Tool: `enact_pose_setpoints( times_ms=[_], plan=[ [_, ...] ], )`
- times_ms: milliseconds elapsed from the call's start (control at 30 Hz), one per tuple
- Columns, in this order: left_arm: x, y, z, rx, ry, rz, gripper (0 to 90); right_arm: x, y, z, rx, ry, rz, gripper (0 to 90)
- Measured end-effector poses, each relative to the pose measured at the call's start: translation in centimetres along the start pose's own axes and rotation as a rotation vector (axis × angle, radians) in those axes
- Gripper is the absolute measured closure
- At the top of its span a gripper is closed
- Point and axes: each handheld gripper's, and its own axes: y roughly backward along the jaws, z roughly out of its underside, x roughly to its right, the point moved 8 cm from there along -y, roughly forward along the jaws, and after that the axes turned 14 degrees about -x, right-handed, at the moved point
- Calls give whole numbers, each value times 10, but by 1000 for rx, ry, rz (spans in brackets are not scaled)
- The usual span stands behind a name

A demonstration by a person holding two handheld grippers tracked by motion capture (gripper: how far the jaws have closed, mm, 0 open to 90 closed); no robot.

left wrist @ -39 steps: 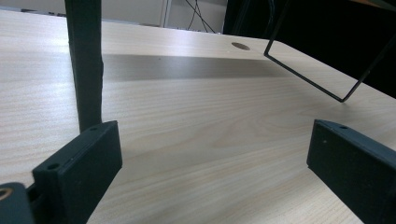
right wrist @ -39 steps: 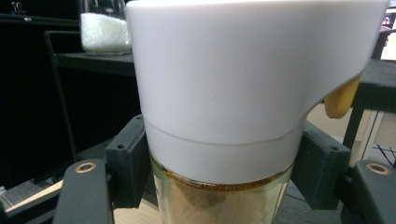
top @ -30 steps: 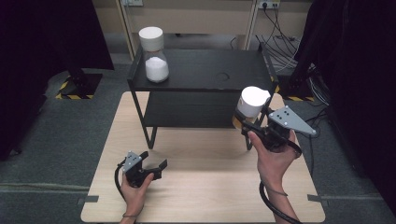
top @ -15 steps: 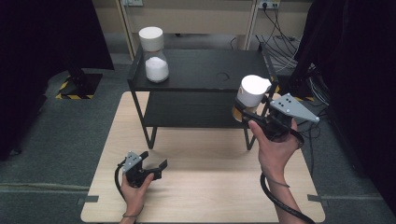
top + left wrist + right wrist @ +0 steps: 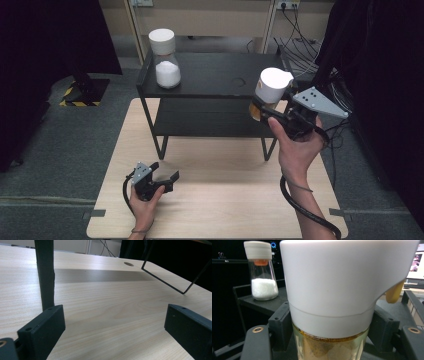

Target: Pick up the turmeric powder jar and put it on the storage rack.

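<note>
Glass with a tall white cap, the jar (image 5: 270,91) holds a brownish-yellow powder and has a small yellow tab at one side of the cap. The right gripper (image 5: 274,111) clamps it by the glass body, upright, in the air at the right end of the black shelf (image 5: 210,75). A second jar (image 5: 164,59) with white grains stands on the shelf's top at the left, well apart. The shelf stands on a pale wood table (image 5: 225,200). The left gripper (image 5: 165,177) rests low on the table near its front, jaws wide and empty; a shelf leg (image 5: 45,275) rises just beyond its left jaw. Since a second ago the held jar has risen and moved toward the shelf top; the left gripper has stayed put.
</note>
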Motion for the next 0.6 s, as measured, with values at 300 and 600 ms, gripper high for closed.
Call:
enact_pose_setpoints(
  times_ms=[300, 600],
  plan=[
    [0, 0, 0, 1, -1, 0, 25, -1, 1, -18, 10, 18, 12, 310],
    [0, 0, 0, 0, -2, 1, 25, 4, -2, -30, 7, 2, 17, 310]
  ],
)
